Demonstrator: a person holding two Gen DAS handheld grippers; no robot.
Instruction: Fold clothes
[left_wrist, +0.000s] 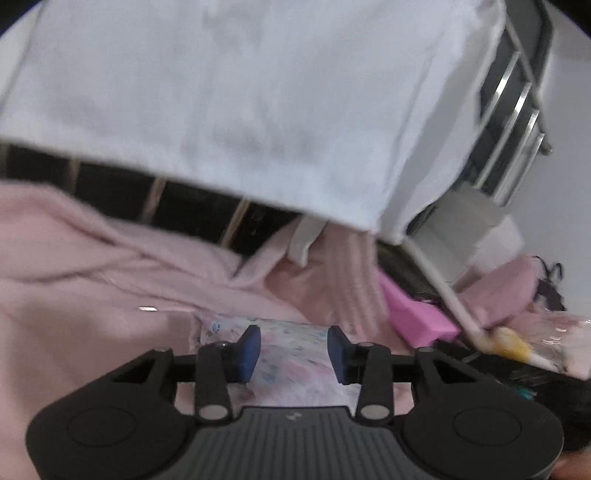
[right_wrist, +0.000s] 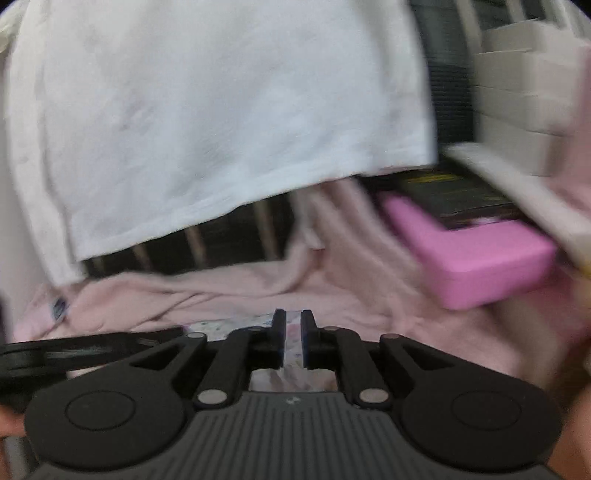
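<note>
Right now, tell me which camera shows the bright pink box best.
The right wrist view: the bright pink box fills its right side, corner and top clear. The left wrist view catches only a small, partly hidden piece.

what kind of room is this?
Probably a bedroom or laundry corner at home: a white cloth hangs over dark slats, pink fleece clothing is piled below, beside a pink box.

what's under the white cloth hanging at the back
Below the white cloth show dark slats and a pink garment. Whatever it drapes over is covered.
</note>
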